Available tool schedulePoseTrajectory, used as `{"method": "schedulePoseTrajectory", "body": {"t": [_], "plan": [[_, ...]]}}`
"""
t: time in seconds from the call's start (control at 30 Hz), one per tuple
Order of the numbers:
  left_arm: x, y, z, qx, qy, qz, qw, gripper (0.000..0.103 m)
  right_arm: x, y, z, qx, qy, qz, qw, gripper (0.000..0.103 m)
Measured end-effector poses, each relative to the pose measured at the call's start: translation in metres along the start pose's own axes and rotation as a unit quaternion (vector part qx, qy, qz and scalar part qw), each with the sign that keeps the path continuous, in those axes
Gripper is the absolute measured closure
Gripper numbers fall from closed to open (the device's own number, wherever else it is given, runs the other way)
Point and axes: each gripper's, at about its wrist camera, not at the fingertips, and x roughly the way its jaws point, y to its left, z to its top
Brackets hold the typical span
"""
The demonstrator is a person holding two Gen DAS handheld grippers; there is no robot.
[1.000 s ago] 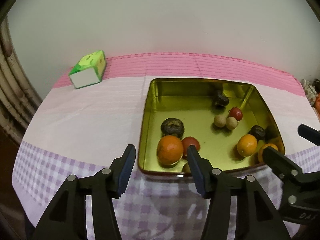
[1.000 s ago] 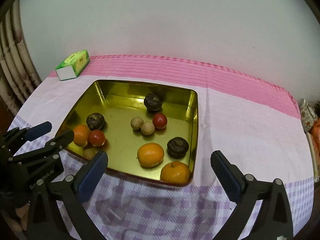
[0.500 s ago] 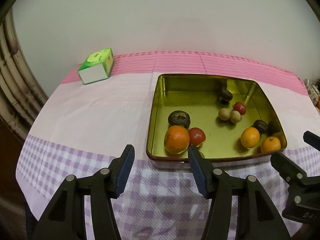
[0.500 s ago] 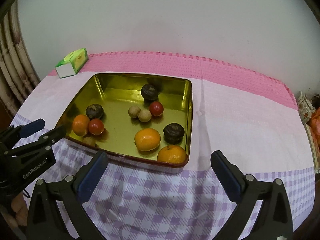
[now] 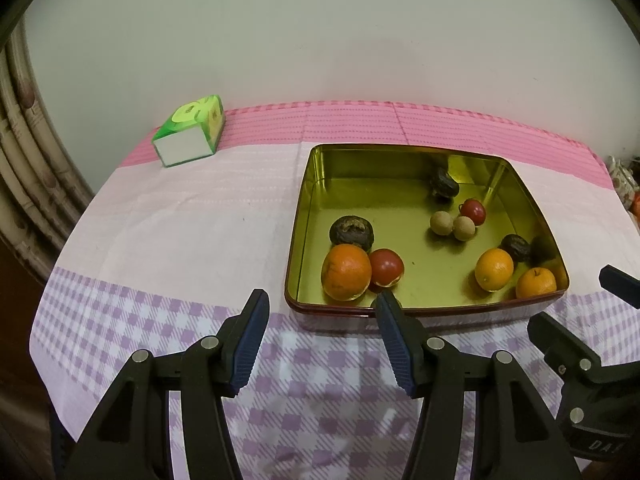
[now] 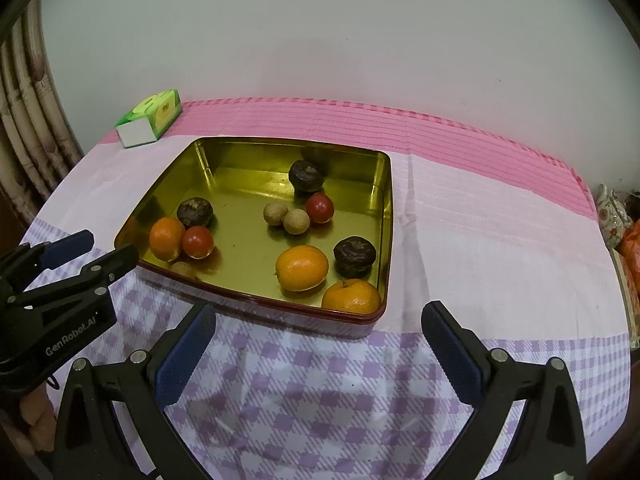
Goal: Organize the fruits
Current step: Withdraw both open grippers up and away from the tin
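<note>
A gold tin tray (image 5: 304, 216) (image 6: 386, 208) on the table holds several fruits: oranges (image 5: 346, 271) (image 6: 302, 267) (image 6: 351, 297), red tomatoes (image 5: 386, 267) (image 6: 319, 208), dark wrinkled fruits (image 5: 352, 232) (image 6: 354, 255) and small tan round fruits (image 5: 453, 225) (image 6: 285, 217). My left gripper (image 5: 320, 340) is open and empty, just in front of the tray's near left edge. My right gripper (image 6: 320, 344) is open and empty, in front of the tray's near right edge. Each gripper shows in the other's view (image 6: 88, 252) (image 5: 580, 308).
A green and white box (image 5: 190, 131) (image 6: 150, 118) lies at the back left of the table. The cloth is pink at the back and purple checked in front (image 6: 320, 380). A wall stands behind the table. Bamboo-like poles (image 5: 20, 184) stand left; small objects (image 6: 618, 220) sit at the right.
Both grippers have pulled back from the tray toward the table's front edge, so more checked cloth shows. Both stay open. The fruits have not moved.
</note>
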Motion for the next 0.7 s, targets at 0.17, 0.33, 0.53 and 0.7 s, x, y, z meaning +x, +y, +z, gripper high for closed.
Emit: {"method": "schedulePoseTrajectory", "body": {"t": [0.17, 0.33, 0.53, 0.7], "plan": [[-0.0003, -0.0006, -0.0008, -0.001, 0.002, -0.002, 1.0000, 0.046, -0.0003, 0.0012, -0.0011, 0.000, 0.002, 0.000, 1.000, 0.001], [-0.0010, -0.0012, -0.0009, -0.002, 0.002, -0.002, 1.0000, 0.046, -0.0003, 0.0015, -0.0016, 0.000, 0.004, 0.002, 1.000, 0.001], [0.0008, -0.0026, -0.0015, 0.000, 0.005, -0.004, 1.0000, 0.046, 0.0009, 0.0024, -0.0034, 0.000, 0.007, 0.004, 1.000, 0.001], [0.0006, -0.0041, -0.0017, 0.002, 0.006, -0.004, 1.0000, 0.046, 0.0008, 0.0023, -0.0038, 0.001, 0.009, 0.005, 1.000, 0.001]]}}
